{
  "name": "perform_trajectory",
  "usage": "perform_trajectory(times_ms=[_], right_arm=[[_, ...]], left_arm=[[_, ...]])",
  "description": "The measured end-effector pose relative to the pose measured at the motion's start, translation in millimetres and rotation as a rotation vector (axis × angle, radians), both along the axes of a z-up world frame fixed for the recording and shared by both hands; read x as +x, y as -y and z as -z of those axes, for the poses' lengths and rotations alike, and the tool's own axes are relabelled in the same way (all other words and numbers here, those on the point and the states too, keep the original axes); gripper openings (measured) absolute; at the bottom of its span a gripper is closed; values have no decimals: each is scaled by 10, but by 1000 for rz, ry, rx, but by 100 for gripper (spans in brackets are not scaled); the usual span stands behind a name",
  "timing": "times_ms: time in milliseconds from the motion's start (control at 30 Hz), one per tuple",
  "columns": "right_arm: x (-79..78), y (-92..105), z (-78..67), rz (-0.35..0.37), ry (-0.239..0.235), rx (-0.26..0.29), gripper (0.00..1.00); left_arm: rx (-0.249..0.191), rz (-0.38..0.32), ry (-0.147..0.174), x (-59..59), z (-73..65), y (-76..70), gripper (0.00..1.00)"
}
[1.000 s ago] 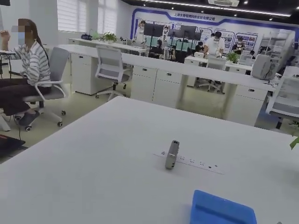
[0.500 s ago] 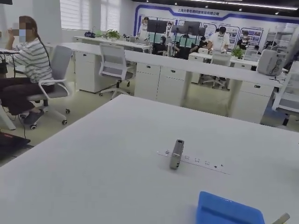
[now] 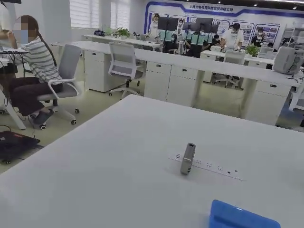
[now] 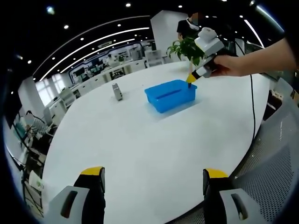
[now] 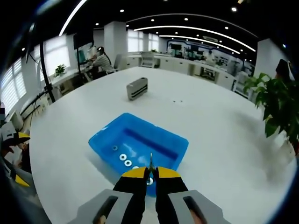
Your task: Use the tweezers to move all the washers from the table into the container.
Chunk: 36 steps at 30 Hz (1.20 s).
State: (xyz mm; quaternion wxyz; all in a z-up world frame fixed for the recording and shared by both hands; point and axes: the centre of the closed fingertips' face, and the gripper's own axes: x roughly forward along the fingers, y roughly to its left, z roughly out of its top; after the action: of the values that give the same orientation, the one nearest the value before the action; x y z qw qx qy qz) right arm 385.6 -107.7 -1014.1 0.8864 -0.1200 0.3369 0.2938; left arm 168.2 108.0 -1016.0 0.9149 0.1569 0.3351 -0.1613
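Observation:
The blue container (image 5: 166, 140) holds several washers (image 5: 123, 157) on its floor. My right gripper (image 5: 150, 173) is shut on the thin tweezers (image 5: 151, 161), whose tips point down over the container's near wall. In the left gripper view the right gripper (image 4: 192, 79) hangs in a person's hand just above the blue container (image 4: 170, 94). My left gripper (image 4: 154, 175) stands open over bare white table with nothing between its jaws. The head view catches a corner of the container (image 3: 242, 219) at the bottom edge.
A small grey device (image 3: 187, 158) stands beside a row of sockets (image 3: 213, 167) set in the white table (image 3: 95, 180). A potted plant (image 5: 273, 105) sits at the table's right side. Office chairs, desks and people fill the room behind.
The head camera has swung, so the whole picture shifted right. A pale tip at the bottom right edge half a second ago is out of the picture now.

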Motion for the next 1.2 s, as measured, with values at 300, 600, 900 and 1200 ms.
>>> perform_trajectory(times_ms=[300, 600, 900, 1200], right_arm=[[45, 20, 139, 0, -35, -16, 2], [31, 5, 182, -20, -41, -44, 2], [48, -43, 174, -19, -46, -39, 3], [-17, -103, -83, -16, -2, 6, 3]], left_arm=[[2, 9, -19, -13, 24, 12, 88], [7, 13, -26, -22, 36, 17, 89], [4, 12, -22, -19, 22, 24, 89], [-54, 41, 14, -5, -136, 100, 86]])
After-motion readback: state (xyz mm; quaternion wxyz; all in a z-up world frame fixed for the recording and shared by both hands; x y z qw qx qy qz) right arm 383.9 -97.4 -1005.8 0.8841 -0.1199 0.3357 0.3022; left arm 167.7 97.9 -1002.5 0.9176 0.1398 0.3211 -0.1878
